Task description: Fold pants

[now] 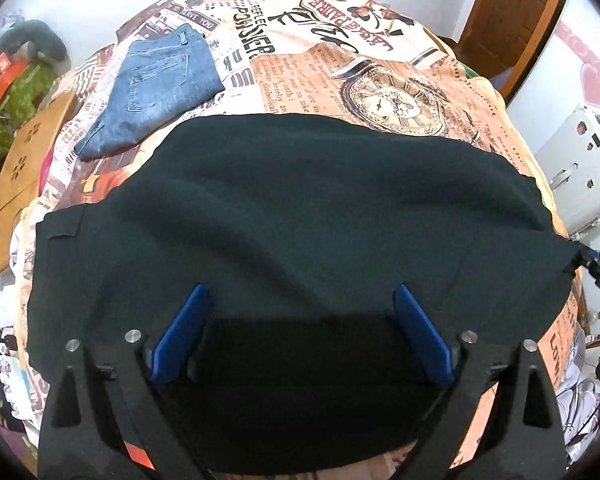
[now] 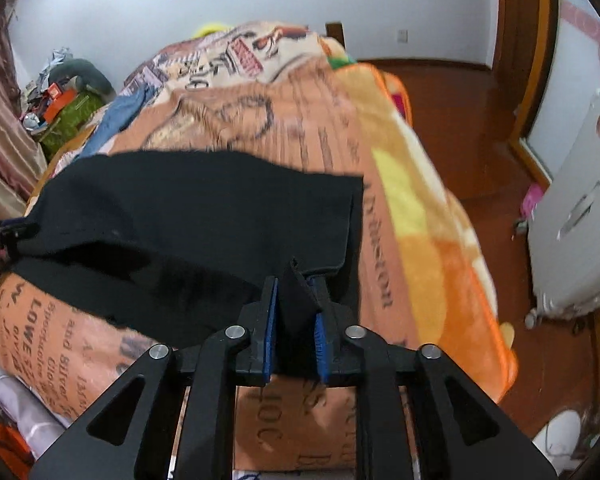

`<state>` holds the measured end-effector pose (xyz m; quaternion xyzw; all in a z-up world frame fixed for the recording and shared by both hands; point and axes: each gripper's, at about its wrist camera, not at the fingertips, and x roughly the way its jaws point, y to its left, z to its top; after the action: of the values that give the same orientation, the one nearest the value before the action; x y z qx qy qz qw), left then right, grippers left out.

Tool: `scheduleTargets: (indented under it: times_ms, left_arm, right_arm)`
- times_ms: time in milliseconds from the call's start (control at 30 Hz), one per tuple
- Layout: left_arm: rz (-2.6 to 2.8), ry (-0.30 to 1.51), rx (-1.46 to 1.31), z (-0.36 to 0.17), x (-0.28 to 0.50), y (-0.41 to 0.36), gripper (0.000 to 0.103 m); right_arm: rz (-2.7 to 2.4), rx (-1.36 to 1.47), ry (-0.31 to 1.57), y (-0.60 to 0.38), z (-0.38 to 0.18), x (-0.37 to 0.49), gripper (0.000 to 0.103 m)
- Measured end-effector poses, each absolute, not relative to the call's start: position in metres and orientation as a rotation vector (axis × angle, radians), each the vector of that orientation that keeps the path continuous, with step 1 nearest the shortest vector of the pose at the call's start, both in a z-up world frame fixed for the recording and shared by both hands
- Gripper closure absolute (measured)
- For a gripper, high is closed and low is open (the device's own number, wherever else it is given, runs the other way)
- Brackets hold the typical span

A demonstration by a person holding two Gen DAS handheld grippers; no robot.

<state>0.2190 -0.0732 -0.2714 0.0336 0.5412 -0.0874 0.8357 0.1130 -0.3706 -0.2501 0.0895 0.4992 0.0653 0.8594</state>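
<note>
Black pants (image 1: pixel 300 200) lie spread across the printed blanket (image 1: pixel 380 60) on the bed. My left gripper (image 1: pixel 300 292) hangs just above their near part, its blue pads (image 1: pixel 184 332) wide apart and nothing between them, so it is open. In the left wrist view my right gripper (image 1: pixel 594 260) holds the pants' right corner, which is drawn to a point. In the right wrist view that gripper (image 2: pixel 295 284) has a bunched corner of the black pants (image 2: pixel 180 208) standing between its narrow-set pads and filling the gap.
Folded blue jeans (image 1: pixel 156 88) rest at the far left of the bed. A brown board (image 1: pixel 24 168) and a pile of clutter (image 1: pixel 20 80) lie to the left. A white suitcase (image 2: pixel 572 220) stands on the wooden floor (image 2: pixel 460 100) to the right.
</note>
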Motion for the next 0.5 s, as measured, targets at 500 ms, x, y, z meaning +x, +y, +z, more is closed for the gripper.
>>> scheduleTargets:
  times_ms: [500]
  left_arm:
    - [-0.172, 1.055, 0.039, -0.237, 0.222, -0.048, 0.007]
  right_arm:
    - [0.079, 0.166, 0.977, -0.367, -0.197, 0.123, 0.049]
